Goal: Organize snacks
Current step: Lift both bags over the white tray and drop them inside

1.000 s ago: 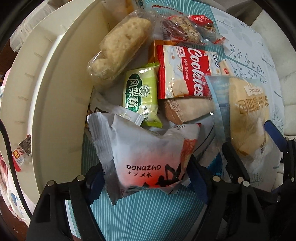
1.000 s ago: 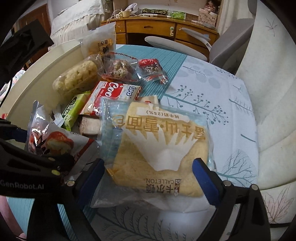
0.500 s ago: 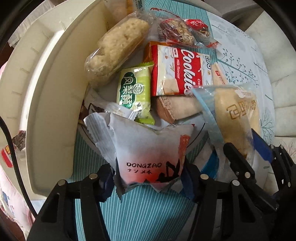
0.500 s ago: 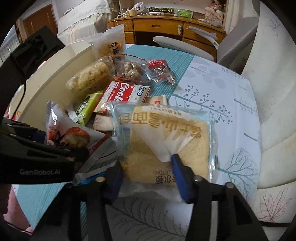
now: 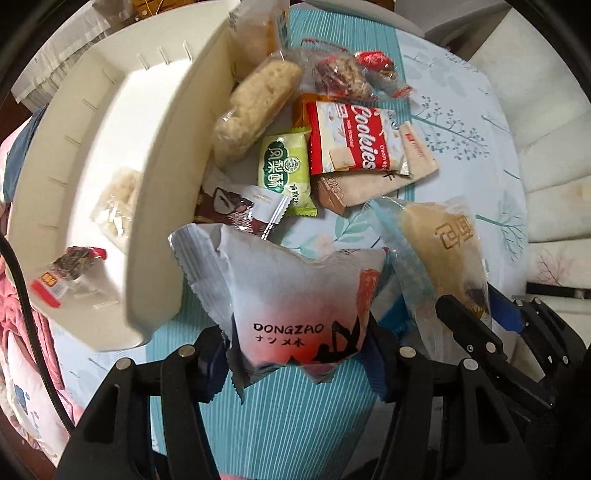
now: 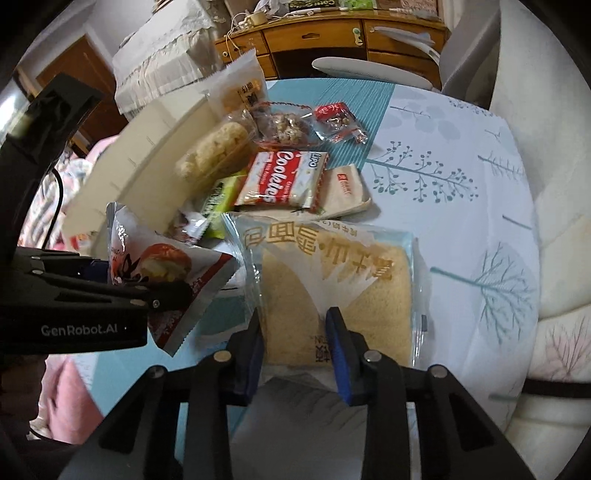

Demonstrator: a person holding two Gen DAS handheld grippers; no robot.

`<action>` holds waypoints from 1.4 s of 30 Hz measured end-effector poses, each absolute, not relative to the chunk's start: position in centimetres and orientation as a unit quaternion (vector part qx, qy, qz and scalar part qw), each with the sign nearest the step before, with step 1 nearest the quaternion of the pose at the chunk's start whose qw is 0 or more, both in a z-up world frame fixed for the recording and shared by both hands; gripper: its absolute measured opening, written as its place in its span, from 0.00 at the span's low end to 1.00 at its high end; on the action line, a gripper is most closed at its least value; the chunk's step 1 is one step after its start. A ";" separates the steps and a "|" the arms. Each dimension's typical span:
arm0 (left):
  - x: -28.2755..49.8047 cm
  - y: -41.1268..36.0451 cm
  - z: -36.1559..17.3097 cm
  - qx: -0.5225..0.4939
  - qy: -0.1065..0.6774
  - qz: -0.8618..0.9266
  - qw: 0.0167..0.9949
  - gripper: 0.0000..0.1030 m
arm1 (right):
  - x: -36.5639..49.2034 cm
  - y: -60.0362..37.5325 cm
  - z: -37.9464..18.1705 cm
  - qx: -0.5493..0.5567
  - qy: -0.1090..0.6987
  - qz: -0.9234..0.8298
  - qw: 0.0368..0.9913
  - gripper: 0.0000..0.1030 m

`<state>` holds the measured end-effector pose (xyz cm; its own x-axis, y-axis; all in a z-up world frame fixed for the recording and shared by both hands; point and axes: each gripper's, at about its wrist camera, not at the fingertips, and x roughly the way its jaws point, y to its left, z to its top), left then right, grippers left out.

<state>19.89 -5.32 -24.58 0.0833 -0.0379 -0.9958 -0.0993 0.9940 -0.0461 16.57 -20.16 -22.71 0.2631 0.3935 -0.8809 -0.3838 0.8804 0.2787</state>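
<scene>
My left gripper (image 5: 295,350) is shut on a white DONGZAO packet (image 5: 295,288), held just above the tablecloth; the same packet (image 6: 155,258) shows at the left of the right wrist view. My right gripper (image 6: 294,328) has its jaws closing, and its blue pads press on the near end of a clear bread packet (image 6: 332,280), which is also lifted. Beyond them lies a pile: a red Cookies packet (image 5: 351,140), a green packet (image 5: 284,170), a puffed rice bar (image 5: 255,110) and a nut cluster (image 5: 343,77). A white divided tray (image 5: 173,184) stands at the left.
Inside the tray lie a clear cracker pack (image 5: 118,199) and a small red-labelled packet (image 5: 62,273). A beige packet (image 5: 369,181) and a dark wrapper (image 5: 236,210) sit in the pile. A white cushioned seat (image 6: 546,147) borders the table on the right; a wooden desk (image 6: 332,33) stands behind.
Both grippers have shut on their packets and risen, lifting the DONGZAO packet and the bread packet off the pile. The tray's inside has come into the left wrist view.
</scene>
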 end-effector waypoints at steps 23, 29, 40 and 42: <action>15.7 5.4 -10.8 -0.059 0.609 -0.016 0.791 0.58 | 12.7 -14.8 -8.7 0.060 0.438 0.269 0.856 0.31; 15.7 9.9 -9.1 -0.057 0.593 -0.012 0.803 0.59 | 12.3 -11.6 -6.7 0.070 0.409 0.261 0.872 0.31; 16.3 18.6 -7.8 -0.060 0.568 -0.020 0.820 0.59 | 11.9 -3.6 -5.5 0.072 0.379 0.268 0.883 0.32; 16.6 19.9 -7.8 -0.062 0.565 -0.023 0.823 0.59 | 11.9 -2.2 -5.5 0.073 0.376 0.270 0.883 0.32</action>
